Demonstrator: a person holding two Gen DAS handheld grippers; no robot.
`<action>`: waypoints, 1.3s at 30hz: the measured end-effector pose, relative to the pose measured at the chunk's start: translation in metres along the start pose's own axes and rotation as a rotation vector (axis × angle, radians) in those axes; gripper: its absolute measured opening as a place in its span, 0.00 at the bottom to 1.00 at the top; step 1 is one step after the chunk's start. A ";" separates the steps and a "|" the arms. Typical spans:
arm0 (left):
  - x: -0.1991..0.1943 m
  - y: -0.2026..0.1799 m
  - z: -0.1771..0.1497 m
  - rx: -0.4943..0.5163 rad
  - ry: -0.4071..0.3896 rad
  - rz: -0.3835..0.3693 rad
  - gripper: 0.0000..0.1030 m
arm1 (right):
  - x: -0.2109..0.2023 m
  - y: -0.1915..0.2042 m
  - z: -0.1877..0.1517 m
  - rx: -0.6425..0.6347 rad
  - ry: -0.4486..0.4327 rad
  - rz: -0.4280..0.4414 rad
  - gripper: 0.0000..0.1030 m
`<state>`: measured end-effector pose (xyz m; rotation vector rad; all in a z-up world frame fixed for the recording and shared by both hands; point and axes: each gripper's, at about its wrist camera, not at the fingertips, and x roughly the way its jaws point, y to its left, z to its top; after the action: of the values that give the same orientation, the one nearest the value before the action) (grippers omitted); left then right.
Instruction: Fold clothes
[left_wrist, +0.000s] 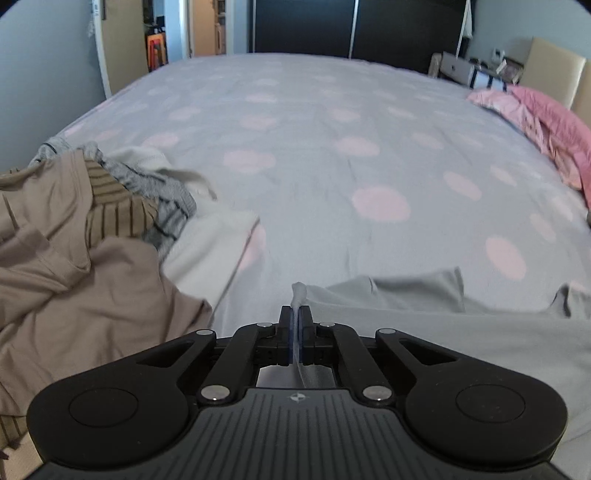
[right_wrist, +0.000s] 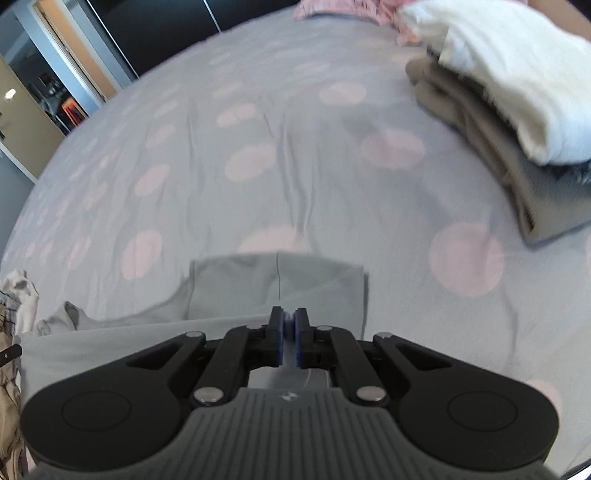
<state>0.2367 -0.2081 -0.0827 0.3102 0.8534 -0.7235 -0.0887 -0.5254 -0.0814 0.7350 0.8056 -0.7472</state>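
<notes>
Both grippers low over a pale grey garment on the spotted bedsheet.

The left gripper (left_wrist: 295, 314) pinches an edge of the grey garment (left_wrist: 443, 332) — fabric pokes up between its pads at lower centre. The right gripper (right_wrist: 289, 318) has its jaws nearly together; whether cloth sits between them I cannot tell. Unfolded clothes (left_wrist: 74, 240) lie at left — a folded stack (right_wrist: 498, 110) at upper right.

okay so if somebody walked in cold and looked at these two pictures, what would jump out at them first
Probably the wide bedsheet, grey with pink spots, filling both views. Next, the grey shirt lying at the near edge, with the left gripper pinched shut on a bit of its fabric and the right gripper over it with a slim gap between its pads. Then the rumpled clothes pile at left and the folded stack at right.
</notes>
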 end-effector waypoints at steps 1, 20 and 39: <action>-0.002 0.000 -0.001 -0.001 -0.005 0.005 0.03 | 0.004 0.001 -0.001 0.000 0.009 -0.009 0.14; -0.071 -0.012 -0.051 0.333 0.009 -0.144 0.27 | -0.017 -0.026 -0.032 0.065 0.071 0.013 0.33; -0.064 -0.073 -0.120 0.797 -0.067 0.134 0.09 | -0.012 -0.029 -0.046 0.135 0.095 0.020 0.33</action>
<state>0.0896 -0.1691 -0.1073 1.0364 0.4401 -0.9205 -0.1338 -0.5010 -0.1021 0.9040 0.8381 -0.7587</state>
